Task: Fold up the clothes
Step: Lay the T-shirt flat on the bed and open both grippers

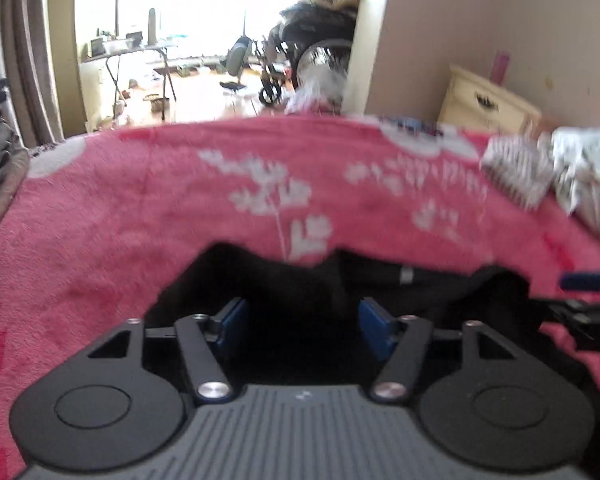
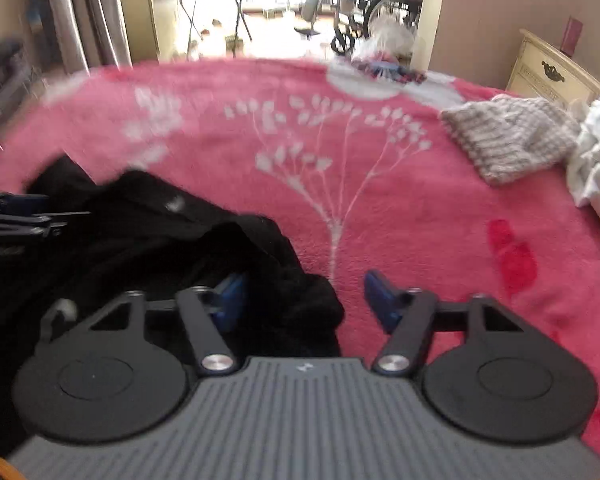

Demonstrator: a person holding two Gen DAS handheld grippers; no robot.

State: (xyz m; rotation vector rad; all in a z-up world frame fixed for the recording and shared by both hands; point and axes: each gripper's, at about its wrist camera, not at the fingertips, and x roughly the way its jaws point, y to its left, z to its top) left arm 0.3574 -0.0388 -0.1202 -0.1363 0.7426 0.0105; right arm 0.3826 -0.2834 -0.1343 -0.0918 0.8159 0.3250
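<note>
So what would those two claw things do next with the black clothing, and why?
Probably close on the cloth. Both tools, left and right, are open, and the black garment lies crumpled on the pink blanket, bunched between each tool's fingers. Neither grips it yet, so pinching an edge to lift and spread it seems the likely first step.

a black garment [image 2: 172,232] lies on a pink blanket [image 2: 380,208] with white branch patterns; the sweater [image 2: 512,140] is grey-and-white striped.

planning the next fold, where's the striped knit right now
In the right wrist view the striped knit lies far right on the pink blanket, beside the white clothes and well away from the black garment.
</note>
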